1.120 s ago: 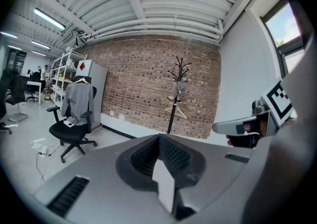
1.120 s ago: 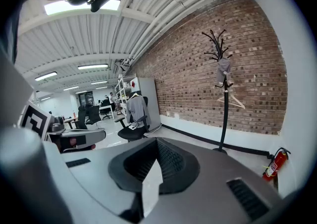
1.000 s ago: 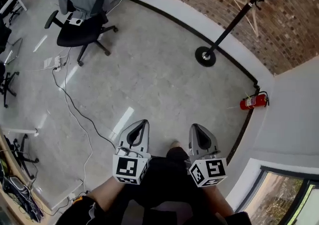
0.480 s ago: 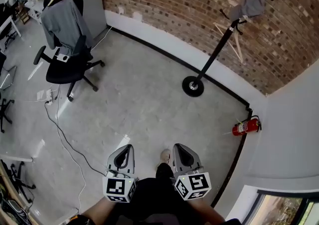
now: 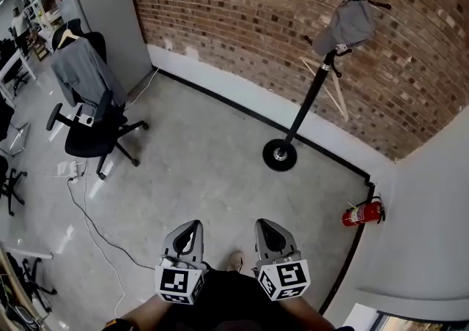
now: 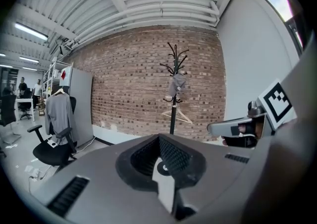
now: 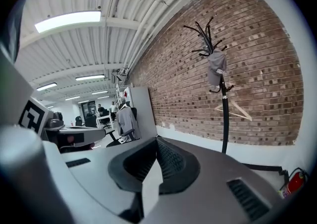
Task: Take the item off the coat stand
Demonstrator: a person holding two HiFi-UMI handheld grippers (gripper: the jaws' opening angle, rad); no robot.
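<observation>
A black coat stand (image 5: 308,106) rises from a round base (image 5: 280,155) by the brick wall. A grey cap (image 5: 347,23) hangs from its hooks, and a pale wooden hanger (image 5: 335,91) hangs lower on the pole. The stand (image 6: 173,109) with the cap (image 6: 177,85) also shows in the left gripper view, and the cap (image 7: 216,68) in the right gripper view. My left gripper (image 5: 191,229) and right gripper (image 5: 265,228) are held low and side by side, far from the stand. Both are shut, with nothing held.
An office chair (image 5: 91,128) draped with a grey garment (image 5: 79,73) stands at the left, with cables (image 5: 99,231) across the floor. A red fire extinguisher (image 5: 362,213) sits in the right corner. A grey cabinet (image 5: 102,18) stands against the brick wall.
The head view has tilted up, so the coat stand, cap and brick wall show more fully. Both grippers sit lower in the view and stay shut.
</observation>
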